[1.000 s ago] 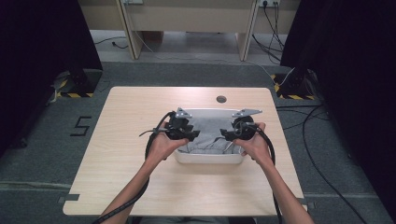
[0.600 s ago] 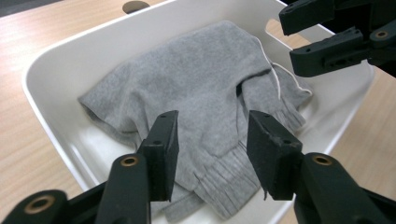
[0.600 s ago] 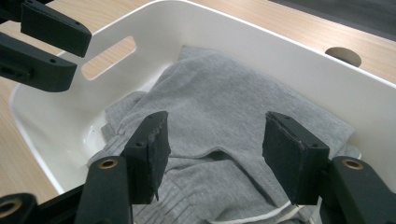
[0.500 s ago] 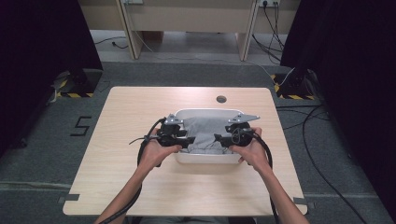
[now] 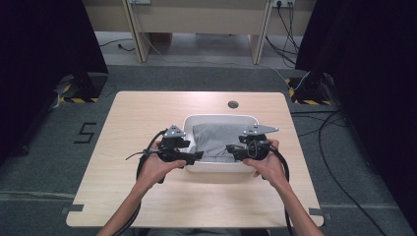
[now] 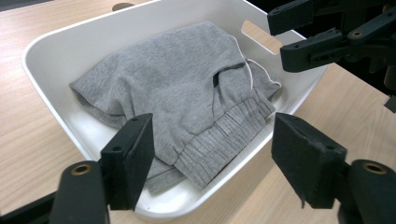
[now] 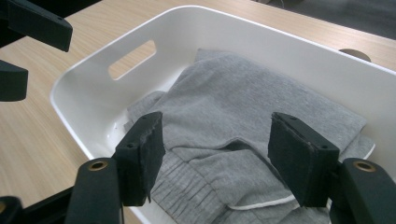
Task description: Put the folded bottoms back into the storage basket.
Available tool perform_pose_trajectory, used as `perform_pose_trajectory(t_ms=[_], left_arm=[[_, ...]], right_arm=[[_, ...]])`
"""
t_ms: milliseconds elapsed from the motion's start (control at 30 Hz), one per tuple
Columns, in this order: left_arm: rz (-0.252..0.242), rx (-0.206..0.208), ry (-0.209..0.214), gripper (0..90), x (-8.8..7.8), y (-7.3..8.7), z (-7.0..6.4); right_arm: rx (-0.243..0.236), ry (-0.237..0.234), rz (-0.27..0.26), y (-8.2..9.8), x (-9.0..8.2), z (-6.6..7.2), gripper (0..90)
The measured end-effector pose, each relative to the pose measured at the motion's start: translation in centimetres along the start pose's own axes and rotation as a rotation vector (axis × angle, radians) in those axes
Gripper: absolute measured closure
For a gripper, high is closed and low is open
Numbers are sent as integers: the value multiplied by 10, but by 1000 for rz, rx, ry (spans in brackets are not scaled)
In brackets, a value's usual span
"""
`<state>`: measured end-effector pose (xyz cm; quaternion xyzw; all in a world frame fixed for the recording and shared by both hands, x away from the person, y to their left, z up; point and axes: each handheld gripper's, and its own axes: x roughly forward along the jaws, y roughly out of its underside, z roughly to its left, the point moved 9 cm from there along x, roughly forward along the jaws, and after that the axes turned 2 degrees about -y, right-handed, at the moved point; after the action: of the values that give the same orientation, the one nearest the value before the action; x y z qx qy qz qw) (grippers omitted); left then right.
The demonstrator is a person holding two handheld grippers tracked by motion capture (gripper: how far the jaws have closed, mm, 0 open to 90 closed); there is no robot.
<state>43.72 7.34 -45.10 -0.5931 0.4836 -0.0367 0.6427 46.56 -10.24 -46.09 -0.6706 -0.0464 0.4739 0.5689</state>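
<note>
The folded grey fleece garment [image 5: 216, 141] lies released in the white plastic tub [image 5: 220, 119] mid-table, so left tool [image 5: 195, 156] and right tool [image 5: 233, 150], jaws just widened, hover empty at its near rim.

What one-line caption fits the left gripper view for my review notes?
Left gripper, jaws open and empty, poised over folded grey sweatpants lying in a white bin on the wooden table.
</note>
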Motion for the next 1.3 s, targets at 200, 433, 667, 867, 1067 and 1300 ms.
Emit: perform_pose_trajectory(t_ms=[200,433,667,867,1067,1300], left_arm=[[-15,-12,20,206,-9,6,-5],[-23,-6,21,188,-18,15,-6],[-24,-4,19,188,-21,25,-7],[-27,-4,14,188,-23,31,-8],[-35,5,13,189,-26,39,-11],[-42,12,-12,188,-30,48,-10]], right_arm=[[16,-8,-16,3,-6,7,340],[20,-16,-26,7,-14,14,329],[31,-20,-36,15,-20,18,325],[24,-12,-43,23,-22,22,326],[24,-23,-53,24,-26,27,326],[18,-32,-49,33,-30,30,321]])
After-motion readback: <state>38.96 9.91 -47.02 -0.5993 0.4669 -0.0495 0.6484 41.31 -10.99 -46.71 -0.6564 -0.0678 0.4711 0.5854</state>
